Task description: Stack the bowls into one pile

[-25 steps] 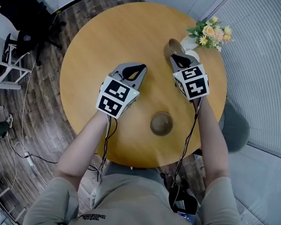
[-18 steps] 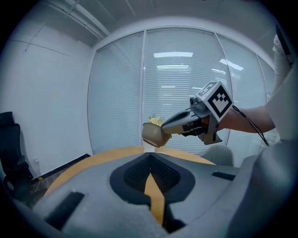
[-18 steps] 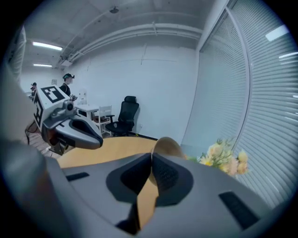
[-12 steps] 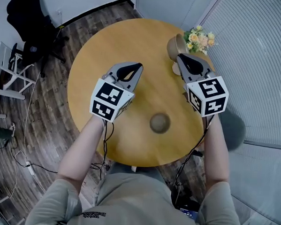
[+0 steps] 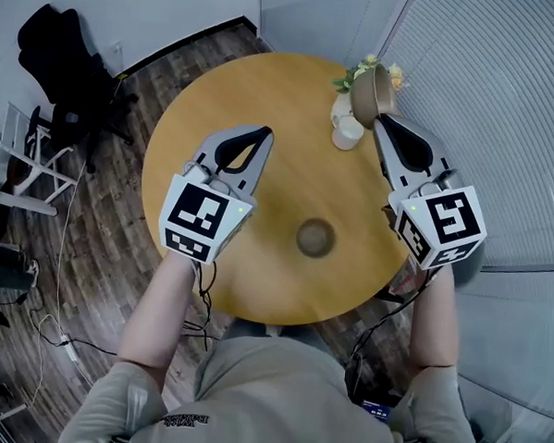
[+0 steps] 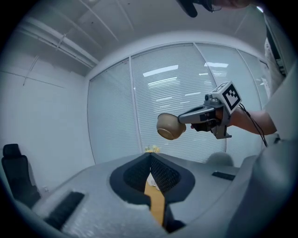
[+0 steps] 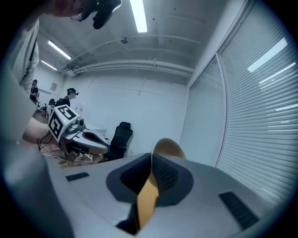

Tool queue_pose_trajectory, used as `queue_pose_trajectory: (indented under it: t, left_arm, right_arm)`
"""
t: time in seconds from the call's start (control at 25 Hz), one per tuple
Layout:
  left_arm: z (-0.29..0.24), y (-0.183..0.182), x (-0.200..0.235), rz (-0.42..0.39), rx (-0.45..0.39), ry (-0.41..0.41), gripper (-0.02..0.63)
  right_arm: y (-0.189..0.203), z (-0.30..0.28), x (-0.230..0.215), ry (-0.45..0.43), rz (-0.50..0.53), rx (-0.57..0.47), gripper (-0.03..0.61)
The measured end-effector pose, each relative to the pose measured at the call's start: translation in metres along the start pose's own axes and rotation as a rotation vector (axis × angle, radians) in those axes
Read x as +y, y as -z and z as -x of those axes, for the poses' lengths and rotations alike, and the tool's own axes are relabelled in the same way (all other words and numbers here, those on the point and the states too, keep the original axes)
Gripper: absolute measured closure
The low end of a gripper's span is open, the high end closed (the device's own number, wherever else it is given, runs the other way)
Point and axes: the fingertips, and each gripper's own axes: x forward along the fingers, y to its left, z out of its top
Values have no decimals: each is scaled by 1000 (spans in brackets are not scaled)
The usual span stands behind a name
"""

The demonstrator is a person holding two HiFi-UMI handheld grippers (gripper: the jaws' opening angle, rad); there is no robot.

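Wooden surface [image 5: 266,86] holds one bowl [image 5: 315,238]. The right gripper [image 5: 384,122] pinches a second bowl [image 5: 374,89] up in the air; the left gripper [image 5: 263,132] is closed on nothing. Next, I think, that bowl must go down into the first.

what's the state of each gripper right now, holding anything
left gripper: shut, nothing between its jaws
right gripper: shut on the rim of a tan bowl, held in the air
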Motion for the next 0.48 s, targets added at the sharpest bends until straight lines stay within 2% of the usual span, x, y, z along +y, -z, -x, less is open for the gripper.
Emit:
queue_pose_trajectory:
  t: [0.28,0.48]
  left_arm:
    - [34,-40,-16,-25,-79,14,595]
    - [53,-54,-30,-22,-106,13,595]
  right_arm:
    - [-18,56,12,44,-8,-51,545]
    - [-31,99,20,72,-33,-94,545]
